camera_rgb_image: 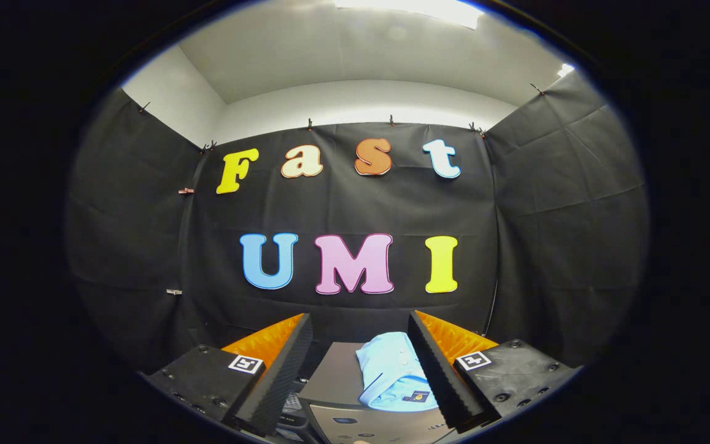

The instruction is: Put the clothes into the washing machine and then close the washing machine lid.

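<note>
My gripper [360, 327] is held high and open, its two black ribbed fingers with orange backs spread wide apart. Below and between them lies a folded light blue garment [392, 370] with a small dark patch, resting on the grey top of the washing machine [333, 376]. The garment lies closer to the right finger [438, 370], which hides part of it. Nothing is between the pads. The machine's front edge with a control panel shows at the bottom, between the fingers.
Black cloth walls close the booth behind and on both sides of the machine. A dark cable hangs down the back wall to the right of the right finger. A white ceiling with a bright light is above.
</note>
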A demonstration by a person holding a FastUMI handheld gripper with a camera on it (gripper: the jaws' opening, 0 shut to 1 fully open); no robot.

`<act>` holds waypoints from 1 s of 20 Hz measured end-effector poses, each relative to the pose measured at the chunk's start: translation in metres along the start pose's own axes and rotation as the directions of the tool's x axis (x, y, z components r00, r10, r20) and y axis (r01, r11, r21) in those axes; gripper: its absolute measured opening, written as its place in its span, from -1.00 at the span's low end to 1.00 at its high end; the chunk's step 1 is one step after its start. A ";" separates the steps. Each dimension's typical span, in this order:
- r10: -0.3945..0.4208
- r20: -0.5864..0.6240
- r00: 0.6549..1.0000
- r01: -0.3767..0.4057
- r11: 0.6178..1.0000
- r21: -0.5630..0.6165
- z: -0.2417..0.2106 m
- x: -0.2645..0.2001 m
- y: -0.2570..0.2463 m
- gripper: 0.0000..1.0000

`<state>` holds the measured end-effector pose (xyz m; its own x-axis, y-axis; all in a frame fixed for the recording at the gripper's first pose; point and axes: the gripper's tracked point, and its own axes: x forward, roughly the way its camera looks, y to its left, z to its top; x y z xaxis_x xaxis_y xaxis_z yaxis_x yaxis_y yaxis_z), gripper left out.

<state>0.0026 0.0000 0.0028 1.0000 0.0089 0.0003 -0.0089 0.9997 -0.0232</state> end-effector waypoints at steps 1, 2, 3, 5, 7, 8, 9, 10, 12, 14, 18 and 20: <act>-0.001 0.002 1.000 0.001 1.000 0.000 0.001 -0.001 -0.001 0.95; -0.001 0.003 1.000 0.001 1.000 0.001 0.001 0.000 -0.002 0.95; -0.001 0.004 1.000 0.001 1.000 0.003 0.001 0.000 -0.003 0.95; -0.003 0.003 1.000 0.003 1.000 0.005 0.000 0.000 -0.004 0.95; -0.006 0.002 1.000 0.006 1.000 0.003 0.001 0.002 -0.005 0.95; -0.007 0.002 1.000 0.007 1.000 0.003 0.001 0.002 -0.006 0.96; -0.010 0.002 1.000 0.010 1.000 0.000 0.002 0.004 -0.007 0.96; -0.016 0.003 1.000 0.016 1.000 -0.005 0.003 0.006 -0.010 0.96; -0.028 -0.003 1.000 0.028 1.000 -0.011 0.004 0.013 -0.014 0.96; -0.054 -0.008 0.998 0.054 0.998 -0.016 0.008 0.023 -0.024 0.96; -0.111 -0.044 0.993 0.111 0.994 0.000 0.007 0.049 -0.045 0.96; -0.125 -0.073 0.989 0.125 0.992 -0.004 0.002 0.065 -0.051 0.97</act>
<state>0.0681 -0.0509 0.0056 0.9906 -0.1176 -0.0702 0.1160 0.9929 -0.0266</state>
